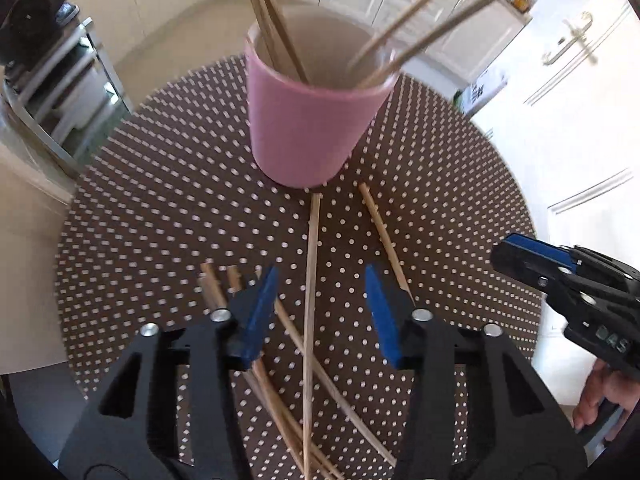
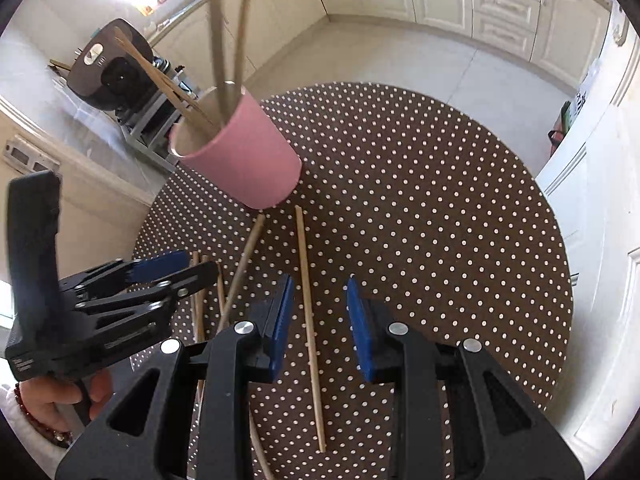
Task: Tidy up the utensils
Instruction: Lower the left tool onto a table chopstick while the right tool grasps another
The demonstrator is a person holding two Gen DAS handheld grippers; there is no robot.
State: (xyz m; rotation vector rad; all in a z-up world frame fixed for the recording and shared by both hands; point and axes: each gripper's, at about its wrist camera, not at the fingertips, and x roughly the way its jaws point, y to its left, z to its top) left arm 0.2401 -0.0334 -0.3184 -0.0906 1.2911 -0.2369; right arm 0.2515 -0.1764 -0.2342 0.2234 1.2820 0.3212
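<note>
A pink cup stands on the round brown polka-dot table and holds several wooden chopsticks. It also shows in the right wrist view. Several loose chopsticks lie on the cloth in front of the cup, also seen in the right wrist view. My left gripper is open and empty above the loose chopsticks. My right gripper is open and empty over one chopstick. It also shows at the right of the left wrist view.
The table's edge curves round close on all sides. A metal shelf with a dark appliance stands off the table's left. White cabinets and a white door line the room beyond.
</note>
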